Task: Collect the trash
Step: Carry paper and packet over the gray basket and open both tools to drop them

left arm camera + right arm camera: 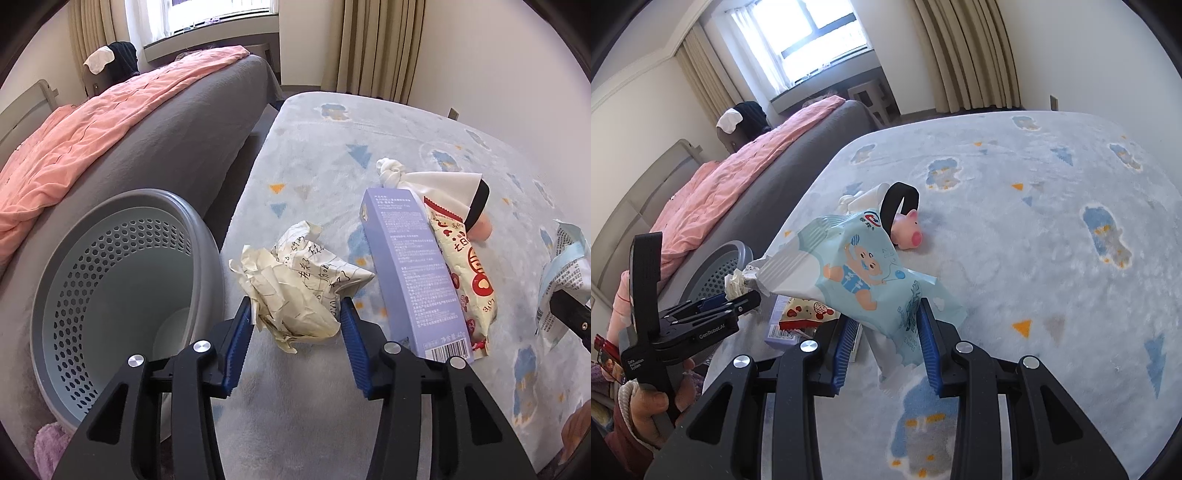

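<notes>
At far left, a grey perforated plastic bin (122,280) stands against a grey bed draped in a pink quilt (74,140); the black claw arms cut off its lower rim. The left claw (297,317) pinches a crumpled ball of handwritten paper (299,280) between its blue ribbed pads. On the fluffy pale-blue rug (332,147) lie a lilac carton (413,273) and a glossy snack packet (469,273), partly overlapping. The right claw (886,343) grips a crinkled baby-wipes pack (857,269), which half hides a pink rubber pig (908,230).
</notes>
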The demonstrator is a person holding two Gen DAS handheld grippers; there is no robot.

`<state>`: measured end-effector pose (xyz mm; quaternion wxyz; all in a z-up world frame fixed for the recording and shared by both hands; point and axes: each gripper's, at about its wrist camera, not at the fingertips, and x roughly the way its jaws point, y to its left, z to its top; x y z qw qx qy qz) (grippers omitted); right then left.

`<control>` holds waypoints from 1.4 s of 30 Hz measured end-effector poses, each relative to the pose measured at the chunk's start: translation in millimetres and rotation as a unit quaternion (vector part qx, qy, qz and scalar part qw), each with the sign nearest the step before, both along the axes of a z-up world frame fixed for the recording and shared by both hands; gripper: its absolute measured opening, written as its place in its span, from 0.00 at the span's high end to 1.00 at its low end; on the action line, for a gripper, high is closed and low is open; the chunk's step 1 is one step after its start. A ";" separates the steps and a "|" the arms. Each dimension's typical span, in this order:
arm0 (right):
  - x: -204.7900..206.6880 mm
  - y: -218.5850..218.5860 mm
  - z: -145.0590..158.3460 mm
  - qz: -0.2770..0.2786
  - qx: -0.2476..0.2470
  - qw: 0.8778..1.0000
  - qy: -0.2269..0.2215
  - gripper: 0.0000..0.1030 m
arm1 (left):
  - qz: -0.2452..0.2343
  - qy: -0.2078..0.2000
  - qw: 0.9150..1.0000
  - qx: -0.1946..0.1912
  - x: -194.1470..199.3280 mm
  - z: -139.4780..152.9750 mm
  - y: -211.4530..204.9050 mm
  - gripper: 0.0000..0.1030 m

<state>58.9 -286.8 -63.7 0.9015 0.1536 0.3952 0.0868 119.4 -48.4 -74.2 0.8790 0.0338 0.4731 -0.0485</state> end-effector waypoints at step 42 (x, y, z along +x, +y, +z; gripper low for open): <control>34.2 275.9 33.4 0.178 -0.028 0.984 -0.006 0.68 | 0.103 -0.066 0.992 -0.024 -67.2 50.7 224.2 0.55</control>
